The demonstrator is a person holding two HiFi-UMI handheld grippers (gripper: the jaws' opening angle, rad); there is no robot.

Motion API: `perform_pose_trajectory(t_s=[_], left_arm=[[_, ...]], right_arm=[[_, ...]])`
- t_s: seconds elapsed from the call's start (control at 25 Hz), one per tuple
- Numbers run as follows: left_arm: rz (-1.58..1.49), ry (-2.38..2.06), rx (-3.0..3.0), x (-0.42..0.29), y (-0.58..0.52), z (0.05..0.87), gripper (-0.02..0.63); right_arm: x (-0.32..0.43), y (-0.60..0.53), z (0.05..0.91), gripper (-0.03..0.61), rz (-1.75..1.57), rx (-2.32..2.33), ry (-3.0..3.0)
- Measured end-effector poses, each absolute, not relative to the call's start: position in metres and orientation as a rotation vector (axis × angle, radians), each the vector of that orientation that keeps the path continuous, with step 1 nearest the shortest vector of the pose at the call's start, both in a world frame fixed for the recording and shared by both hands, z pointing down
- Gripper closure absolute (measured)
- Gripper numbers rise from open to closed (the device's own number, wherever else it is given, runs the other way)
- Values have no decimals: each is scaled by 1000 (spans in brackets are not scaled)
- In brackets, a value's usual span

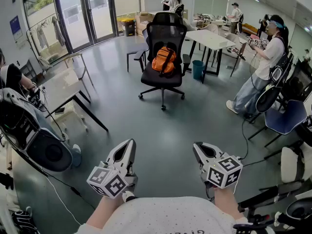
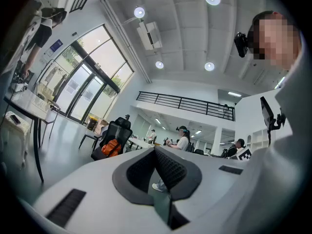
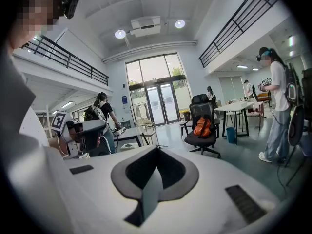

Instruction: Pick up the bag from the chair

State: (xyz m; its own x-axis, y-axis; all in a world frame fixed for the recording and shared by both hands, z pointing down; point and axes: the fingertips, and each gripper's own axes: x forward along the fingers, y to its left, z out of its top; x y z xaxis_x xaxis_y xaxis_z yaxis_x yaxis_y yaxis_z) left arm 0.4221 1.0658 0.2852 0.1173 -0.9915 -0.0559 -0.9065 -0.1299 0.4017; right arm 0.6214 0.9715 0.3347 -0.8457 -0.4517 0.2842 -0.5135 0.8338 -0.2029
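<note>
While the orange bag [image 1: 164, 60] sat on the seat of the black office chair [image 1: 168, 33] in the upper centre of the head view, leaning against the backrest, both grippers hung low in the frame and well apart from it; the left gripper [image 1: 130, 144] was at the lower left and the right gripper [image 1: 197, 148] at the lower right, with bare grey floor [image 1: 161, 126] between them and the chair. In the left gripper view the fingers [image 2: 170, 167] met at their tips with nothing between them, and the bag [image 2: 112, 147] showed small at the middle left; in the right gripper view the fingers [image 3: 169, 168] were likewise pressed together and empty, and the bag [image 3: 202, 127] sat on the chair [image 3: 201, 110] to the right of centre. Just behind the chair, towards the upper right, stood a white desk [image 1: 209, 38] with a teal bin [image 1: 197, 69] beneath it; a person [image 1: 268, 67] stood at the right edge.
</note>
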Motion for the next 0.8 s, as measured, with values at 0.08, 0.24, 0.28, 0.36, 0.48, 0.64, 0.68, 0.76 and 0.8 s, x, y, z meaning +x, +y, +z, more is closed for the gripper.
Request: perform_pose_trajectory(t_s=[0.08, 0.24, 0.28, 0.36, 0.48, 0.64, 0.68, 0.76, 0.8], left_arm=[[-455, -1877, 2136, 422, 1066, 284, 614], [-462, -1882, 2129, 425, 1070, 279, 614], [-463, -1883, 2127, 427, 1071, 278, 614], [-462, -1887, 2128, 430, 1073, 278, 614], [-455, -1894, 2135, 434, 1072, 280, 614], [-441, -1891, 2130, 440, 1069, 280, 614], [-434, -1890, 2126, 441, 1068, 282, 614], [-411, -1893, 2109, 442, 1065, 288, 614], [-395, -1899, 2099, 439, 1063, 290, 614]], right_arm=[[620, 970, 332, 581, 392, 743, -2796], [623, 972, 325, 581, 410, 733, -2816], [624, 972, 322, 581, 446, 725, -2833], [628, 972, 318, 581, 513, 715, -2863], [634, 972, 318, 581, 522, 721, -2865], [642, 970, 329, 581, 519, 724, -2813], [643, 967, 333, 580, 524, 729, -2798], [642, 963, 338, 580, 548, 734, -2789], [639, 961, 339, 580, 566, 729, -2795]])
